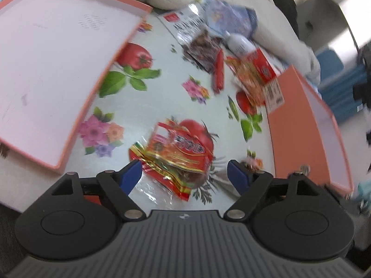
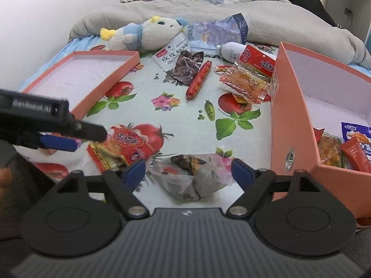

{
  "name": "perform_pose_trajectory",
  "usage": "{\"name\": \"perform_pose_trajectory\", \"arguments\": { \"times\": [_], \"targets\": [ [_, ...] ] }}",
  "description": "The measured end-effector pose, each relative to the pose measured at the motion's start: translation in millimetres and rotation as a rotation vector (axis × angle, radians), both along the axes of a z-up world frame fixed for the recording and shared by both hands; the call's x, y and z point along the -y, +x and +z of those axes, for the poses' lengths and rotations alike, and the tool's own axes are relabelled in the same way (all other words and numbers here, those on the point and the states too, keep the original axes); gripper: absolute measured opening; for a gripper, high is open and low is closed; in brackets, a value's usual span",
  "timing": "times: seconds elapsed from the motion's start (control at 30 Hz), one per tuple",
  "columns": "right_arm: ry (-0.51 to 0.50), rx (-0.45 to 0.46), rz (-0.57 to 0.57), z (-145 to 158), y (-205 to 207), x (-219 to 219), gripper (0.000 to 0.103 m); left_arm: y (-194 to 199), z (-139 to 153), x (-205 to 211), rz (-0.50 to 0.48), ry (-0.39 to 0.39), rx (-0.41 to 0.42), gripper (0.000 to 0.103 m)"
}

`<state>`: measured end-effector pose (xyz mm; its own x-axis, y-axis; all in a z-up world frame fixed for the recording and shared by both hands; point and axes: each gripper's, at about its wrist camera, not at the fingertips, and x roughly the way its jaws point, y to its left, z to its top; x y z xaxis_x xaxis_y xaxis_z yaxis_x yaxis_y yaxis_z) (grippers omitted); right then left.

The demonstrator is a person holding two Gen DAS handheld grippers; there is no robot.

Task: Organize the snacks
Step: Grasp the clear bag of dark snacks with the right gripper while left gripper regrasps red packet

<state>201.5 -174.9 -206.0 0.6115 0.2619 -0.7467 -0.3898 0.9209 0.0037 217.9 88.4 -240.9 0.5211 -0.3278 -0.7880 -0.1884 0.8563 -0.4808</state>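
Note:
My left gripper (image 1: 184, 173) is open, its blue fingers on either side of a red and gold snack packet (image 1: 172, 158) lying on the flowered tablecloth. The same packet (image 2: 123, 146) shows in the right wrist view, with the left gripper (image 2: 69, 139) reaching in from the left beside it. My right gripper (image 2: 189, 173) is open, its fingers either side of a grey and white crumpled snack bag (image 2: 190, 178). The orange box (image 2: 292, 115) on the right holds several snack packets (image 2: 347, 146).
An orange box lid (image 2: 76, 76) lies at the left. Further back lie a red sausage (image 2: 199, 80), a dark packet (image 2: 187, 67), orange snack packets (image 2: 245, 81), a white bottle (image 2: 231, 49), a tissue pack (image 2: 218, 32) and a plush toy (image 2: 148, 34) against a grey blanket.

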Motion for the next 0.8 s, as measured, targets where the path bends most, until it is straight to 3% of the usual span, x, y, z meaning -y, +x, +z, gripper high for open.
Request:
{"name": "perform_pose_trajectory", "arguments": {
  "times": [0.47, 0.57, 0.8],
  "targets": [
    [-0.071, -0.041, 0.096, -22.6, 24.1, -6.4, 0.082, 38.4, -4.4, 38.8, -0.24, 0.257, 0.018, 0.092],
    [-0.088, -0.052, 0.109, -30.0, 27.7, -7.8, 0.088, 44.9, -15.8, 47.0, -0.297, 0.299, -0.002, 0.095],
    [-0.114, -0.096, 0.125, -50.2, 29.0, -11.8, 0.091, 52.5, -34.1, 49.7, -0.304, 0.357, 0.002, 0.102]
  ]
}}
